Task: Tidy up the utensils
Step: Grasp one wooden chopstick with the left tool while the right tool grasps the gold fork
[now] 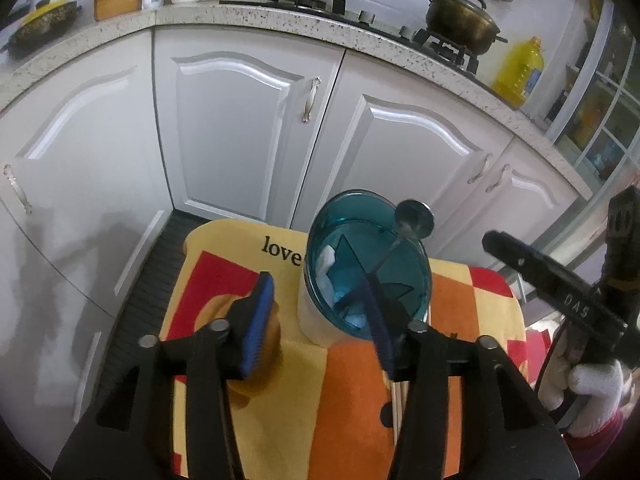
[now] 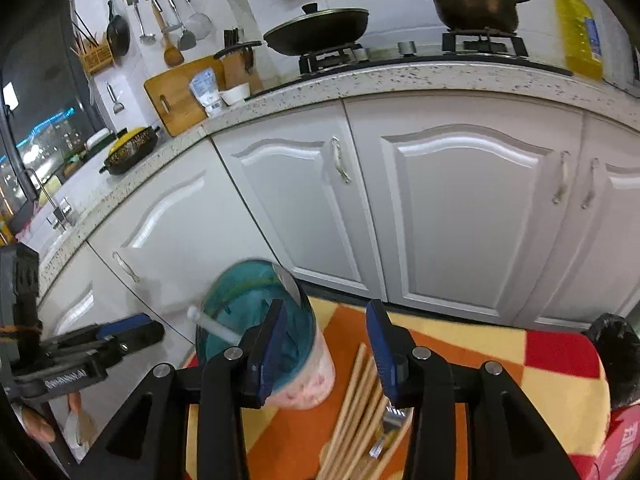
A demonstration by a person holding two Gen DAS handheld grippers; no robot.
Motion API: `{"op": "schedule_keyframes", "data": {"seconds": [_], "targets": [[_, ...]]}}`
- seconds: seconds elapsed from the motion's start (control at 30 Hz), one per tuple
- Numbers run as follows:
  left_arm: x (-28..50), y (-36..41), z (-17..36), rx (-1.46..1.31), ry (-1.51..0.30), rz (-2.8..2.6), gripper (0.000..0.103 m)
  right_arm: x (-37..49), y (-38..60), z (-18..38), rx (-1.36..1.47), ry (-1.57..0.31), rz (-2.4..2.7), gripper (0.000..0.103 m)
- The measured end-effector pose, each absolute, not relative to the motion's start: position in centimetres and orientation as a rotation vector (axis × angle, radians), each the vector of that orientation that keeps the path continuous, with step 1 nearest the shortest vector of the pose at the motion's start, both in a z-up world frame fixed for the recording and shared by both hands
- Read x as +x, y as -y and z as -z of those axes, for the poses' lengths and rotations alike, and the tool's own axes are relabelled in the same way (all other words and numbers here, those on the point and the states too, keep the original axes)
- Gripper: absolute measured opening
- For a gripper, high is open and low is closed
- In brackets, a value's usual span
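Left wrist view. Landmark: the blue holder (image 1: 366,268), a see-through cup with inner dividers, standing on a checked cloth (image 1: 472,292) of red, orange and yellow.
- Spoon (image 1: 414,220): in the holder, bowl up, leaning over the far right rim.
- Left gripper (image 1: 316,320): just in front of the holder, jaws apart, nothing between them; the right-hand pad overlaps the holder's near wall in the picture, and contact cannot be told.
- Chopsticks (image 1: 400,400): pale sticks lying on the cloth, in front of the holder, seen only in part behind the gripper.
- Right gripper (image 1: 568,300): well right of the holder, held by a gloved hand (image 1: 592,384).
- Cabinet doors (image 1: 240,132) behind the holder.

Right wrist view. Same landmark, the holder (image 2: 260,320), blurred.
- Right gripper (image 2: 328,344): jaws apart and empty, set just right of the holder and above the chopsticks (image 2: 356,408), which lie loose in a bundle on the cloth beside the holder's base.
- Metal utensil (image 2: 388,420): partly hidden among the chopsticks; its kind cannot be told.
- A pale handle (image 2: 212,326) sticks out at the holder's near left rim.
- Left gripper (image 2: 132,332): left of the holder.

Step in hand, as judged: one item is stowed, both tools free, the next pick-up about to start. The next move calls for lowering the right gripper onto the chopsticks, closing across the bundle, then standing them upright in a compartment of the holder.
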State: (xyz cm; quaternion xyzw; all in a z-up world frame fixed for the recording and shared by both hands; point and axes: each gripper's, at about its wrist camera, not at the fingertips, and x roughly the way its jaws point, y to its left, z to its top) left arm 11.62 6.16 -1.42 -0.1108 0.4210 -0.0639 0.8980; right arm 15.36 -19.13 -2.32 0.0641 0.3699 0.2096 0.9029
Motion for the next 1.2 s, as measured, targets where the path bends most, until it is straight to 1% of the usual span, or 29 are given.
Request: {"op": "schedule_keyframes", "data": {"seconds": [0.07, 0.4, 0.63, 0.9, 1.2], "targets": [[11.1, -5.7, 1.3, -0.222, -0.866, 0.132, 0.051, 14.4, 19.5, 2.5, 0.123, -0.767, -0.418, 0.040], [7.9, -3.2, 1.2, -0.161, -0.846, 0.149, 0.052, 10.2, 21.3, 4.2, 0.120, -0.809, -0.378, 0.043], [6.1, -1.9, 2.5, -0.169, -0.870, 0.200, 0.052, 8.2, 23.8, 6.9, 0.135, -0.871, -0.325, 0.043], [5.1, -0.3, 6.4, -0.205, -0.955, 0.249, 0.052, 8.0, 26.2, 12.2, 0.176, -0.997, -0.272, 0.043], [5.4, 2.8, 11.2, -0.198, -1.037, 0.308, 0.052, 9.2, 25.4, 15.1, 0.186, -1.061, -0.304, 0.043]]}}
